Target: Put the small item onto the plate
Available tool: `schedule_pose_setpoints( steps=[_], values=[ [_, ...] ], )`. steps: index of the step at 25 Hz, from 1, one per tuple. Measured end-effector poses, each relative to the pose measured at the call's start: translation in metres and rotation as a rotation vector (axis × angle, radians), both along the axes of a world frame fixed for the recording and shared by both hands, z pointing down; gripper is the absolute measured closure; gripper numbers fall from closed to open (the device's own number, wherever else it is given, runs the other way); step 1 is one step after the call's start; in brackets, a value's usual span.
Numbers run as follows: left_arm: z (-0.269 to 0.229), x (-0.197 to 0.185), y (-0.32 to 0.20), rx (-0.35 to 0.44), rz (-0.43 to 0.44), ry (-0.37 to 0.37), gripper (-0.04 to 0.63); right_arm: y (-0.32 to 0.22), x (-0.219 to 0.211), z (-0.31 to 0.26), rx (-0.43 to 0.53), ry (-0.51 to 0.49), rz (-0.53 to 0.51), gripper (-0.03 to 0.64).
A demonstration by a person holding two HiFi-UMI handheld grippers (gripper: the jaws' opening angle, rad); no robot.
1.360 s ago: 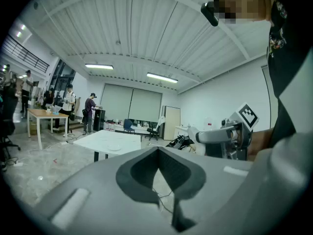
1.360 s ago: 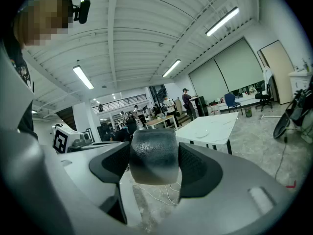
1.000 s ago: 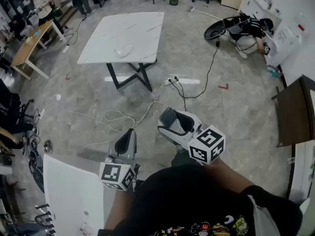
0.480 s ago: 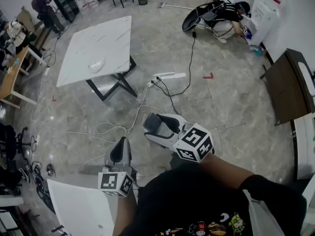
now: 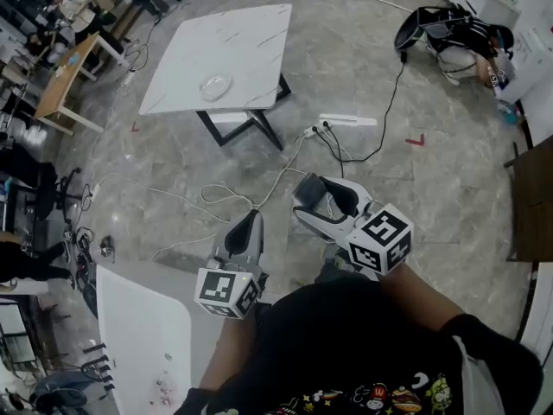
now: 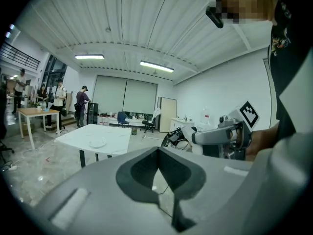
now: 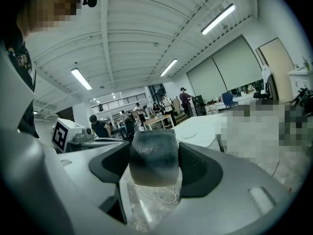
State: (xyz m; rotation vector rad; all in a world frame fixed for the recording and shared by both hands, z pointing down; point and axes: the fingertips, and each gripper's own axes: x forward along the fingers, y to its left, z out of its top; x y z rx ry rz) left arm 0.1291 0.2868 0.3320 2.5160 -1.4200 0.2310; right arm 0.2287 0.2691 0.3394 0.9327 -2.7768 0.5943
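**Figure: Carrying the small item toward the plate**

The right tool [image 5: 321, 199] is closed on the small item [image 7: 153, 155], a rounded, rough-skinned grey-and-black lump clamped squarely between the two pads. The left tool [image 5: 244, 232] has its jaws brought together with nothing in them; only floor shows past their tips. Both tools hang over the floor [image 5: 432, 197], above loose cables [image 5: 225, 201]. The plate [image 5: 214, 86] lies on the white desk [image 5: 251, 41], well apart from both tools, so the step in hand appears to be the carry, with the placing not yet begun.

To do the carry well:
- Keep the right tool's hold firm and level, since the item's rounded sides could roll out of a slackened hold.
- Step clear of the cables.
- Approach the desk from its near side.
- Bring the item down over the middle of the plate, and part the jaws only once it rests there.
- Keep the left tool clear of the plate.
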Motion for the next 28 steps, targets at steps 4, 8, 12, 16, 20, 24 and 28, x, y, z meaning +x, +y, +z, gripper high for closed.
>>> schedule_pose_setpoints(
  steps=[4,8,12,16,20,24,28],
  values=[
    [0.014,0.003,-0.022,-0.004,-0.032,-0.019,0.594,-0.028,0.001,0.016,0.005,-0.009,-0.033,0.278],
    [0.020,0.000,-0.026,-0.014,-0.066,-0.035,0.594,-0.036,-0.003,0.021,0.005,-0.012,-0.070,0.278],
    [0.021,0.001,-0.028,-0.012,-0.085,-0.041,0.594,-0.035,-0.004,0.023,0.005,-0.014,-0.097,0.278],
    [0.022,0.006,-0.030,-0.010,-0.084,-0.045,0.594,-0.034,-0.002,0.025,0.002,-0.006,-0.115,0.278],
    [0.020,0.007,-0.033,-0.006,-0.074,-0.047,0.594,-0.032,-0.004,0.025,0.006,-0.001,-0.121,0.278],
    [0.021,0.003,-0.037,0.001,-0.067,-0.048,0.594,-0.032,-0.009,0.027,0.006,0.002,-0.124,0.278],
    [0.027,-0.004,-0.044,-0.001,-0.065,-0.031,0.594,-0.040,-0.018,0.032,0.002,0.015,-0.126,0.278]
  ],
)
